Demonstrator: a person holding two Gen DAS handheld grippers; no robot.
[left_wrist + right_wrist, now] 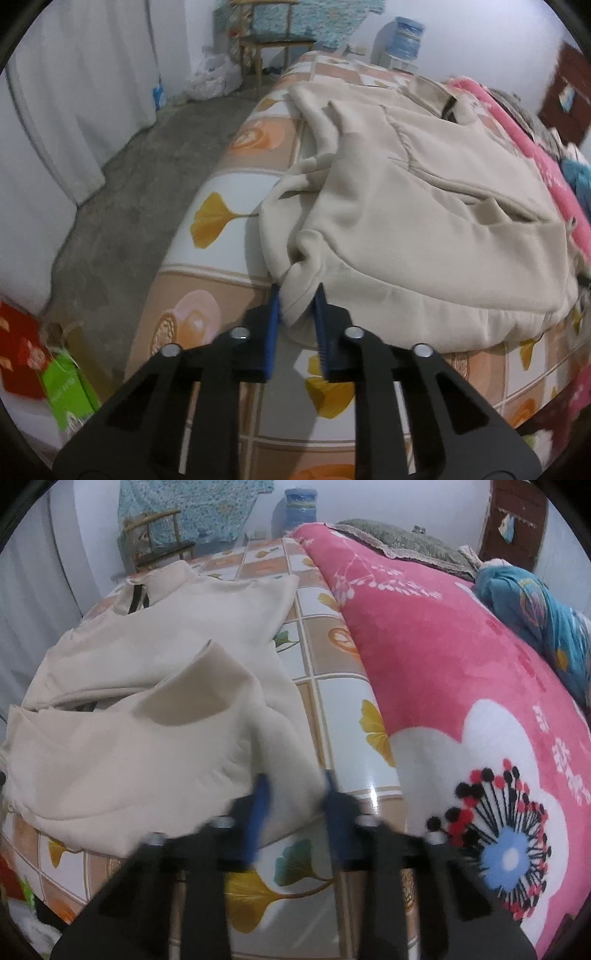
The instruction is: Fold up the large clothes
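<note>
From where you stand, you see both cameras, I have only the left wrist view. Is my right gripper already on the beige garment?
Observer: The right gripper has its fingers on either side of a corner of the beige garment. The picture is blurred, so I cannot tell whether it grips.
Operator: What lies to the right of that corner?
Observer: A strip of bare patterned bed cover, then a pink blanket with a large white flower printed on it.
Operator: Anything behind the blanket?
Observer: A blue patterned bundle of fabric lies at its far right edge.
</note>
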